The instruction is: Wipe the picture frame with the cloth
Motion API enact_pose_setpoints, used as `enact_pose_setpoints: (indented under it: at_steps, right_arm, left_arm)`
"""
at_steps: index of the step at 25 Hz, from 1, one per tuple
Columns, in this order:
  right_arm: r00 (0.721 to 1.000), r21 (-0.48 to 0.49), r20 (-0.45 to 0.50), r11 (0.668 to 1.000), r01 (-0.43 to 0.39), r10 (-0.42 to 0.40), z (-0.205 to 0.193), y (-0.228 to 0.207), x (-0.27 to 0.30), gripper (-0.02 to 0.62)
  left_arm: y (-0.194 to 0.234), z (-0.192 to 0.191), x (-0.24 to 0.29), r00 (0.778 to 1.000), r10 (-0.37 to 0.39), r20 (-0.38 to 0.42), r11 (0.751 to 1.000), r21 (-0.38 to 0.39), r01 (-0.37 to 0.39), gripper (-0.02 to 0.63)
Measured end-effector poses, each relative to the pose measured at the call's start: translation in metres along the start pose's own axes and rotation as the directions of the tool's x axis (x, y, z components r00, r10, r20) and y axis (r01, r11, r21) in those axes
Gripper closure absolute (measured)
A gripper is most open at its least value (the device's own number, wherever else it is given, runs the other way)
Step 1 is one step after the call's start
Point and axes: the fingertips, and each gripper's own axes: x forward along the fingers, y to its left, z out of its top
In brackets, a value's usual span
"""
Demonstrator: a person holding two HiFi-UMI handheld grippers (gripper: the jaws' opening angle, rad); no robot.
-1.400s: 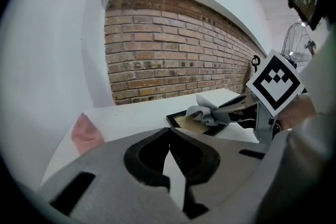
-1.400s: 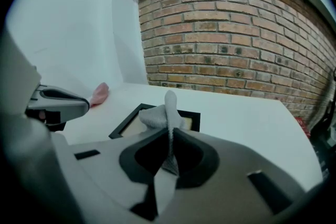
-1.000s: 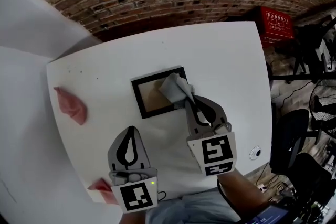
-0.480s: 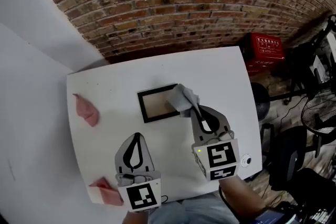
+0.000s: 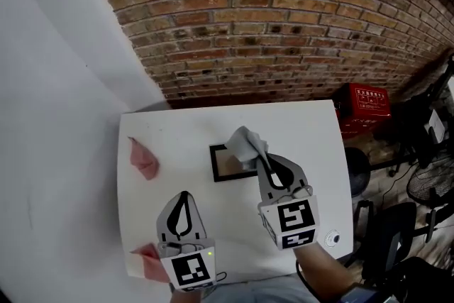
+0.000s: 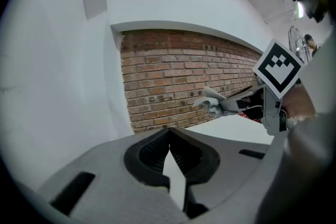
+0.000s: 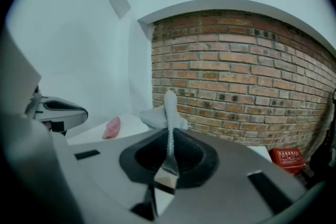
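Note:
The black picture frame (image 5: pixel 225 164) with a brown inside lies flat in the middle of the white table (image 5: pixel 305 131). My right gripper (image 5: pixel 259 157) is shut on a crumpled grey cloth (image 5: pixel 246 144), which hangs over the frame's right end; whether it touches the frame is hidden. In the right gripper view the cloth (image 7: pixel 160 114) sticks out past the shut jaws of the right gripper (image 7: pixel 169 131), which point at the brick wall. My left gripper (image 5: pixel 183 196) is shut and holds nothing, nearer me and left of the frame. The left gripper view shows the left gripper (image 6: pixel 168 132) and the cloth (image 6: pixel 206 104).
A pink rag (image 5: pixel 144 156) lies at the table's left side, and another pink rag (image 5: pixel 148 258) at its near left corner. A small white round thing (image 5: pixel 331 239) sits at the near right corner. Behind stands a brick wall (image 5: pixel 284 18). A red box (image 5: pixel 366 106) and chairs stand right.
The head view has pulled back and tilted up, so more wall shows. My right gripper kept the cloth over the frame's right end. The left gripper stayed shut beside it.

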Motion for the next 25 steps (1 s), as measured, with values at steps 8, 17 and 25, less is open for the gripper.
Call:
enact_pose_setpoints:
  at_steps: [8, 17, 25]
  right_arm:
    - [0.997, -0.009, -0.027, 0.997, -0.077, 0.076, 0.000, 0.034, 0.054, 0.569]
    - [0.984, -0.003, -0.110, 0.990, -0.139, 0.138, -0.034, 0.069, 0.119, 0.569]
    - [0.966, -0.006, -0.192, 0.984, -0.176, 0.171, -0.070, 0.091, 0.160, 0.568]
  left_arm:
    - [0.029, -0.025, 0.017, 0.997, 0.028, -0.071, 0.999, -0.031, -0.030, 0.597]
    - [0.047, -0.072, 0.050, 0.986, 0.003, -0.168, 0.997, -0.072, -0.015, 0.597]
    - [0.067, -0.118, 0.068, 0.971, 0.000, -0.238, 0.996, -0.083, -0.020, 0.597]
